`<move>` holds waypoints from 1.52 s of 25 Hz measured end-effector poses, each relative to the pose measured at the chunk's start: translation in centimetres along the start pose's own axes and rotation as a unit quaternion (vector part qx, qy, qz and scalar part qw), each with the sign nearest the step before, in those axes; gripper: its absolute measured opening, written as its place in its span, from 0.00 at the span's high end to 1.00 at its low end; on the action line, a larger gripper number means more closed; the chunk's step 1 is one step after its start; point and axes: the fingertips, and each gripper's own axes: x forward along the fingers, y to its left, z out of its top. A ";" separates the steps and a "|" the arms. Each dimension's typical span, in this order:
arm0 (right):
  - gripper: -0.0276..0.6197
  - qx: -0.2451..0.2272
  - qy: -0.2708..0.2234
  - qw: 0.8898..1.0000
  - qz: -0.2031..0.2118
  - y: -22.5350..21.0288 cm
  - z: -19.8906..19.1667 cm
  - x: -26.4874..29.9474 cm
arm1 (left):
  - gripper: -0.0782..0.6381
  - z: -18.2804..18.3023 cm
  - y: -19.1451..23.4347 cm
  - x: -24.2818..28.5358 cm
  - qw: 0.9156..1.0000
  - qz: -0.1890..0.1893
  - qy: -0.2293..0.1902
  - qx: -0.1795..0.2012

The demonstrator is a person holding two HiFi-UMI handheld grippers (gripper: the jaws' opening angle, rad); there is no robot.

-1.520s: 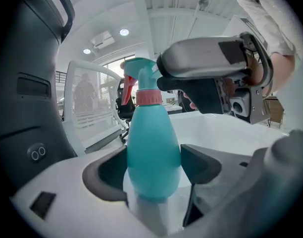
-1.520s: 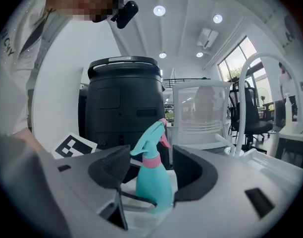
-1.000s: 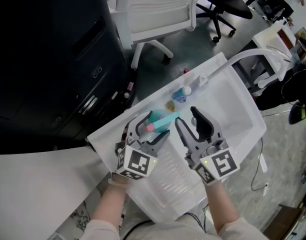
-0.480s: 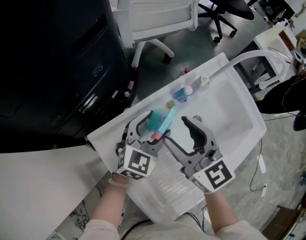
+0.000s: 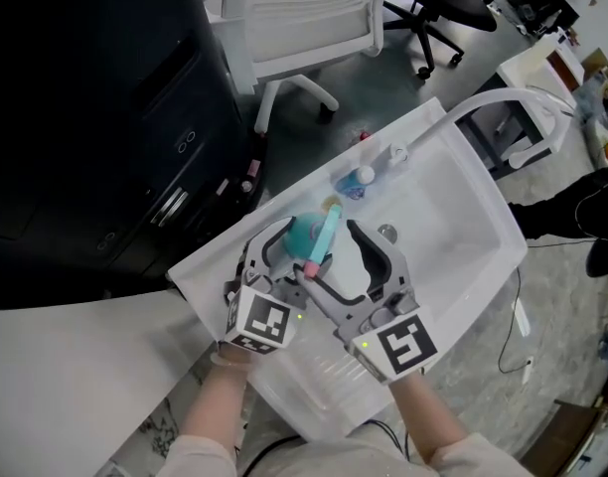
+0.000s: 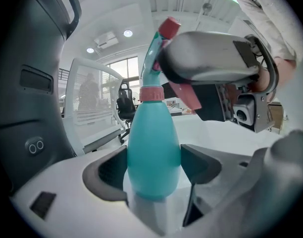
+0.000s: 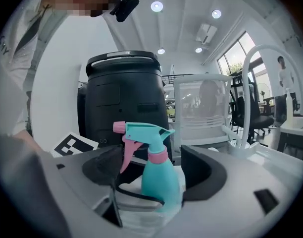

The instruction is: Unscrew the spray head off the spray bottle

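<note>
A teal spray bottle (image 6: 154, 152) with a pink collar (image 6: 152, 94) stands upright over the white sink (image 5: 463, 197). My left gripper (image 6: 154, 166) is shut on its body, both pads pressing its sides. The teal spray head (image 7: 147, 131) with its pink trigger (image 7: 126, 155) sits on top. My right gripper (image 7: 152, 168) has just been opening and is open wide. The bottle's neck and head stand between its pads (image 7: 203, 170) without touching them. In the head view the right gripper (image 5: 329, 251) flanks the spray head (image 5: 324, 235), close beside the left gripper (image 5: 284, 251).
A white curved faucet (image 5: 503, 102) arches over the sink's far right corner. Small bottles (image 5: 359, 179) lie at the sink's far rim, and the drain (image 5: 386, 233) is just right of the grippers. A large black bin (image 5: 85, 117) stands left, a white chair (image 5: 304, 18) behind.
My right gripper has moved left to the bottle and its jaws have spread wider, so they now stand on either side of the spray head. The left gripper kept still.
</note>
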 end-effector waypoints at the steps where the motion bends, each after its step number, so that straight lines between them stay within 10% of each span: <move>1: 0.38 0.004 0.001 1.000 0.000 -0.2 -0.2 -0.5 | 0.42 0.0 0.0 0.0 1.000 -0.002 0.000 0.000; 25: 0.59 0.084 -0.058 0.993 -0.051 -7.1 0.0 -0.5 | 0.42 -0.4 0.1 -0.2 1.000 -0.002 0.000 -0.007; 34: 0.47 0.112 -0.070 0.989 0.071 0.3 0.9 -1.8 | 0.42 -0.5 0.0 -0.2 1.000 0.001 0.003 -0.007; 38: 0.44 0.108 -0.072 0.990 0.060 1.1 2.2 -0.2 | 0.42 -0.5 0.0 -0.2 1.000 0.003 0.003 -0.007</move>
